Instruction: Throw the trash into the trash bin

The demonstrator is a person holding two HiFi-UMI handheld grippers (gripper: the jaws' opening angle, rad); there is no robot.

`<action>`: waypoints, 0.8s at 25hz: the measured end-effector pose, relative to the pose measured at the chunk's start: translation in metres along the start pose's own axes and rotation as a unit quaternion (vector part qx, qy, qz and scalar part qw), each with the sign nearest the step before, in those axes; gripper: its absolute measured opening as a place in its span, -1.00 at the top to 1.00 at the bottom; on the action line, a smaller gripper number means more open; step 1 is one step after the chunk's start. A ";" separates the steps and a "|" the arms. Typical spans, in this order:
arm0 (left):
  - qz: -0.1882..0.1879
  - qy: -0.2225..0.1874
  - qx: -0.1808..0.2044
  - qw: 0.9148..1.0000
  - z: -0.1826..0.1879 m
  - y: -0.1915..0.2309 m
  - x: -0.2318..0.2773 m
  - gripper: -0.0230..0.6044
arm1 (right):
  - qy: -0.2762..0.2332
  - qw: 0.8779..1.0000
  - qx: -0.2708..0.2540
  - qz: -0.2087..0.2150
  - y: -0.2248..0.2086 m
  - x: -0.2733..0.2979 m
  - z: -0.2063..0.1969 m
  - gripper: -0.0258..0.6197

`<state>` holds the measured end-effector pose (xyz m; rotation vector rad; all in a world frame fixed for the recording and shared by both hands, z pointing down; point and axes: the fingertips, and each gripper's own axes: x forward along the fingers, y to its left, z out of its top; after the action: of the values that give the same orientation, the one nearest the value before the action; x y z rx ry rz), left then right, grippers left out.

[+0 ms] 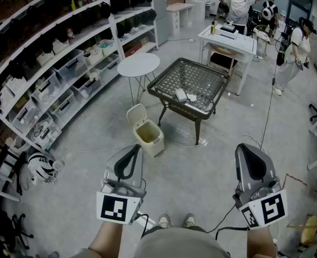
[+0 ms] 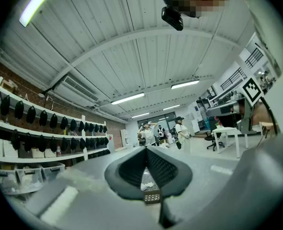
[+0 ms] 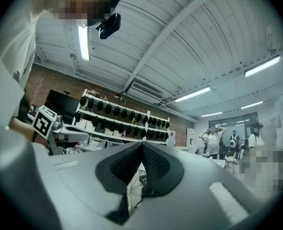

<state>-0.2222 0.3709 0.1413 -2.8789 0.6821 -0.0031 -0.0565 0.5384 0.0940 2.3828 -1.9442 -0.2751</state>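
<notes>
I am holding my left claw out flat, on my side of the trash bin and a little to its left. Its two jaws are pressing together at the tips, and nothing is sitting between them.

The trash bin is standing on the floor with its lid flipped up, so it is ready. Just past the bin and to its right, the dark surface is carrying the trash. It is a few small white bits lying near the edge closest to the bin.

My right claw is hanging well to the right of the bin, on my side of it. It is closed tight and empty too.

I think the job is only starting, because I am not holding any trash yet. I am going to need to walk over, grab the bits and drop them in the bin.
</notes>
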 end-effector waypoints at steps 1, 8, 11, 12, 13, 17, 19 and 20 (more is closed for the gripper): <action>-0.001 0.001 -0.002 1.000 0.000 -0.001 0.000 0.92 | -0.006 1.000 0.009 -0.001 0.000 -0.001 0.001 0.91; -0.002 0.005 -0.003 1.000 0.000 -0.011 0.002 0.92 | -0.004 1.000 0.016 -0.008 -0.010 -0.001 -0.005 0.91; -0.002 0.006 -0.004 1.000 0.001 -0.015 0.003 0.92 | -0.004 1.000 0.029 -0.004 -0.013 -0.002 -0.009 0.91; -0.002 0.007 -0.004 1.000 0.001 -0.017 0.003 0.92 | -0.003 1.000 0.030 -0.004 -0.014 -0.003 -0.010 0.91; -0.002 0.007 -0.004 1.000 0.001 -0.020 0.005 0.92 | -0.004 1.000 0.030 -0.003 -0.016 -0.004 -0.011 0.91; -0.002 0.010 -0.006 1.000 -0.002 -0.030 0.010 0.92 | -0.008 0.999 0.032 0.002 -0.024 -0.009 -0.014 0.91; -0.001 0.013 -0.006 1.000 -0.004 -0.034 0.013 0.92 | -0.007 0.999 0.038 0.005 -0.028 -0.010 -0.017 0.90; 0.000 0.014 -0.006 1.000 -0.004 -0.036 0.015 0.92 | -0.006 0.999 0.043 0.006 -0.031 -0.009 -0.019 0.59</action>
<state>-0.1931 0.3949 0.1512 -2.8959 0.6889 -0.0395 -0.0256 0.5526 0.1085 2.4268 -2.0142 -0.2093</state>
